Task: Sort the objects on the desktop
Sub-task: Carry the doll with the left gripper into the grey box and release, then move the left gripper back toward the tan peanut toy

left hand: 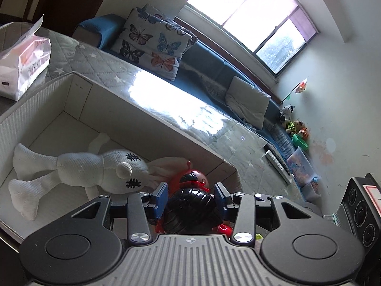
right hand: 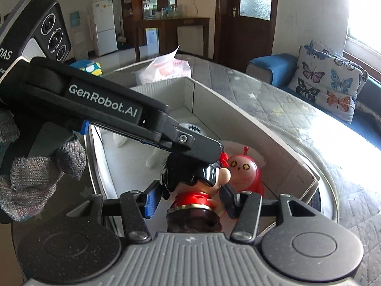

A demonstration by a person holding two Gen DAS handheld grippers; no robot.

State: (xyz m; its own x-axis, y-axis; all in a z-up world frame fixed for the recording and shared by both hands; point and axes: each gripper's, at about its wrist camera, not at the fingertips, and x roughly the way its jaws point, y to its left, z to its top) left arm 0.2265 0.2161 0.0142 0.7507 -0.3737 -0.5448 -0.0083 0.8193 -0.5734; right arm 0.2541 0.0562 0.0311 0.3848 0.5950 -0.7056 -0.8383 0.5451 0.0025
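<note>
Figurine (right hand: 197, 190), black-haired, red-bodied, is held above the box (right hand: 250, 128) at its near end; its head is pinched by the left claw (left hand: 190, 197); its body is flanked by the right claw (right hand: 188, 201), contact unclear; doll (left hand: 78, 166) and red toy (right hand: 247, 171) are kept inside.

Glossy black-haired plastic figurine in red dress (right hand: 190, 190), hard and smooth; round red plastic bug toy with antennae (right hand: 247, 171), shiny; white knitted cloth doll with stitched black eyes (left hand: 78, 169), matt and textured; white ribbed storage box (left hand: 35, 109), smooth matt inner walls; grey quilted star-print table cover (left hand: 95, 59) under clear glossy film; matt black plastic left gripper (left hand: 190, 196), blue pads, bright metal screws
</note>
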